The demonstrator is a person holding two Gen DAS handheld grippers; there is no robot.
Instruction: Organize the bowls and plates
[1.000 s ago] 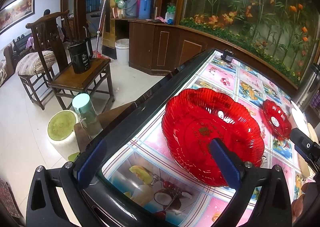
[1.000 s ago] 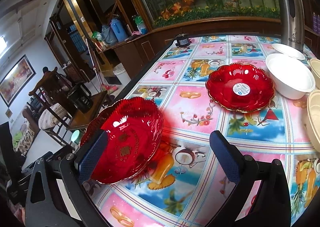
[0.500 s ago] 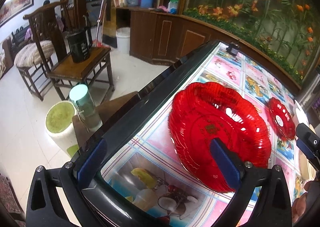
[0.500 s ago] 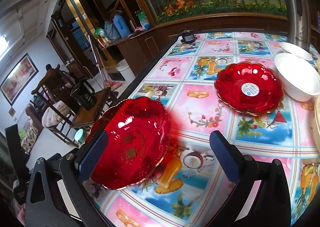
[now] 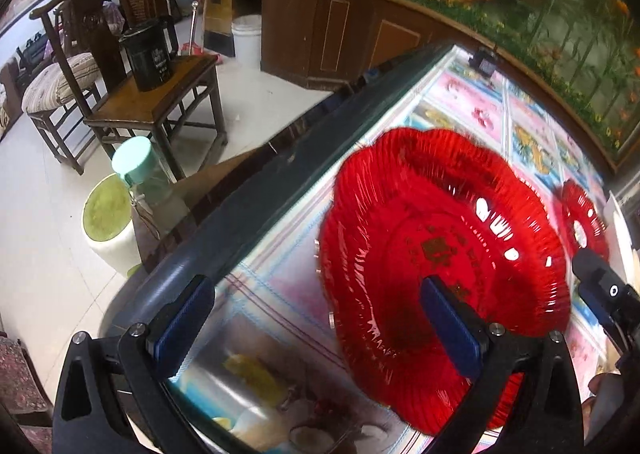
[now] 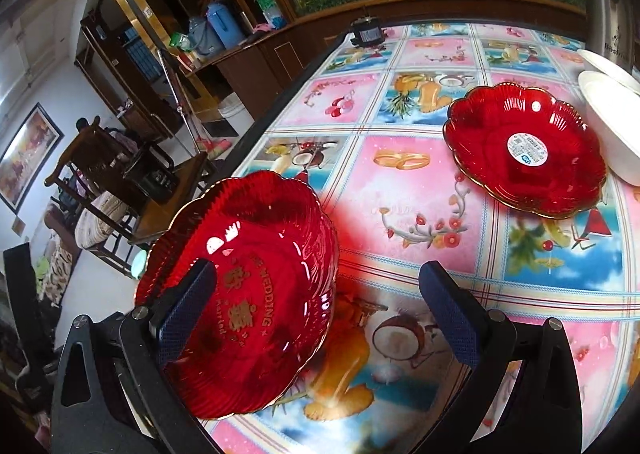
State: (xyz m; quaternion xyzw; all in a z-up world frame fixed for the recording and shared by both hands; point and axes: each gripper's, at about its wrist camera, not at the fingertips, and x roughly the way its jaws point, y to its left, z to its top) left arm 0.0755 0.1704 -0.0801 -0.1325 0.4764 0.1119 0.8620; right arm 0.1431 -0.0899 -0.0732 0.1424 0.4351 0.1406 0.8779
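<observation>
Two red plates sit on the desk [image 6: 420, 182]: the large red plate [image 6: 248, 290] at the near-left corner, partly over the edge, and the small red plate [image 6: 524, 150] well apart toward the far right, just beside a white bowl [image 6: 612, 126]. Left tool [image 5: 320, 326] is spread wide, holding nothing, right finger [image 5: 452, 326] over the large plate's rim, left finger out past the desk edge. Right tool [image 6: 320, 314] likewise released, the large plate at its left finger [image 6: 186, 306]; judged: left tool is nearer and must shift right to straddle the rim.
</observation>
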